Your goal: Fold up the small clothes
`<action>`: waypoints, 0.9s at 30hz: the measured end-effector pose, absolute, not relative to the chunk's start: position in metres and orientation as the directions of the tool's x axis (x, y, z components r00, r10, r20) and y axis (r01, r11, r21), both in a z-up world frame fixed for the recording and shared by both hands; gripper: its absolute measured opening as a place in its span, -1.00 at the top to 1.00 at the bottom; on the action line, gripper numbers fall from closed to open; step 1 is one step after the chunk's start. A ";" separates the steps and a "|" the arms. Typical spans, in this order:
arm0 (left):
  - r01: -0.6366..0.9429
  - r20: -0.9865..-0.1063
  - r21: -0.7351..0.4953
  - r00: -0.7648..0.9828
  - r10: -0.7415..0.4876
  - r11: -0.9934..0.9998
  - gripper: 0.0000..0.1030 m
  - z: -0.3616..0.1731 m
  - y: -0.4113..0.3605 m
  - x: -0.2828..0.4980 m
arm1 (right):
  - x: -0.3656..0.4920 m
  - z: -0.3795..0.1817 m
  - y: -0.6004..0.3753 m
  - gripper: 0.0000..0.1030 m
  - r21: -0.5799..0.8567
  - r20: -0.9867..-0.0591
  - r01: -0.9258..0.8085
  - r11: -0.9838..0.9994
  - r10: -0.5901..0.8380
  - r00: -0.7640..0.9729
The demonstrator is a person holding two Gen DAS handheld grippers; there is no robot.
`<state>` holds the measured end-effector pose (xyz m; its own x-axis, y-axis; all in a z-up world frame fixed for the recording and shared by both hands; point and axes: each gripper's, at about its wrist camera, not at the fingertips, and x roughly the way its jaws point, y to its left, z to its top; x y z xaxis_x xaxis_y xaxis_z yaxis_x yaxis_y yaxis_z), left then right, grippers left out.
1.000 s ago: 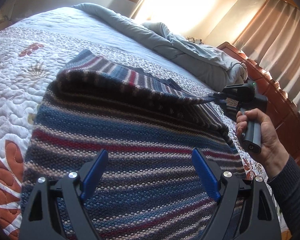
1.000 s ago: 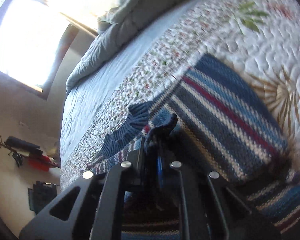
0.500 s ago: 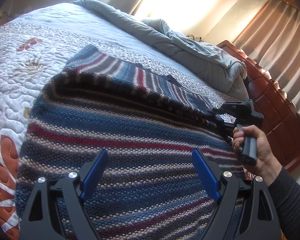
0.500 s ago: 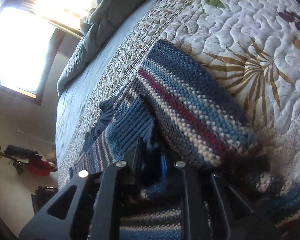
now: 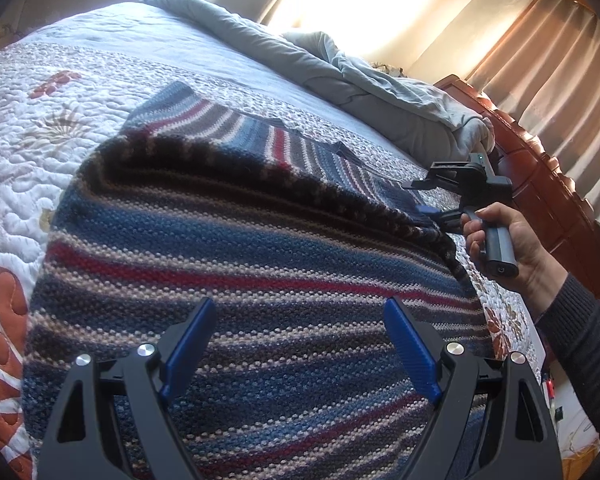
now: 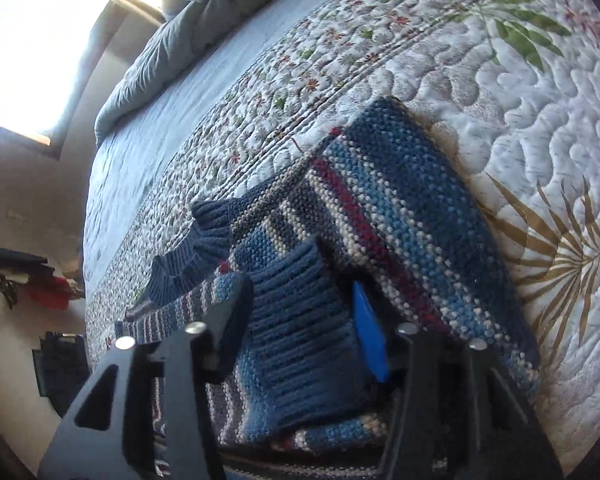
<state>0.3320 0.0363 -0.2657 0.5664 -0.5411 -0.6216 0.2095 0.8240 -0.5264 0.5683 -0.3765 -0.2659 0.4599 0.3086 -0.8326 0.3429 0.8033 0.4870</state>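
A striped knitted sweater (image 5: pixel 260 248) in blue, red, grey and cream lies spread on the quilted bed. My left gripper (image 5: pixel 300 304) hovers open just above its near part, with nothing between the blue pads. At the sweater's right edge a person's hand (image 5: pixel 512 248) holds my right gripper (image 5: pixel 424 210). In the right wrist view the right gripper (image 6: pixel 300 292) has its jaws apart, and the ribbed blue sleeve cuff (image 6: pixel 300 332) lies loosely between the fingers on top of the sweater body (image 6: pixel 400 220). Another ribbed blue edge (image 6: pixel 196 248) lies further out on the quilt.
The white floral quilt (image 5: pixel 28 120) stretches left of and beyond the sweater. A bunched grey duvet (image 5: pixel 340 80) sits at the far end. A red-brown wooden bed frame (image 5: pixel 540 184) and beige curtains (image 5: pixel 560 60) stand on the right, and a bright window glares at the back.
My right gripper came down and inward with the sleeve, laid the cuff on the sweater and parted its jaws. The left gripper stayed still and open.
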 end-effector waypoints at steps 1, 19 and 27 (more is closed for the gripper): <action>0.209 -0.622 -0.527 0.566 -0.542 0.823 -0.67 -0.266 0.036 0.332 | 0.566 -0.260 -0.374 0.75 0.479 -0.828 0.324 0.816 0.297 0.476; 0.221 -0.629 -0.503 0.570 -0.529 0.835 -0.67 -0.263 0.032 0.330 | 0.526 -0.231 -0.336 0.43 0.288 -0.759 0.202 0.936 0.094 0.645; 0.229 -0.653 -0.452 0.574 -0.495 0.862 -0.67 -0.264 0.022 0.328 | 0.517 -0.265 -0.348 0.51 0.308 -0.821 0.270 0.912 0.111 0.560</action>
<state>0.3283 0.0223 -0.2640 0.5740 -0.4947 -0.6525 0.2295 0.8621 -0.4517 0.5169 -0.3482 -0.2652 0.5597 0.1113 -0.8212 0.2703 0.9122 0.3079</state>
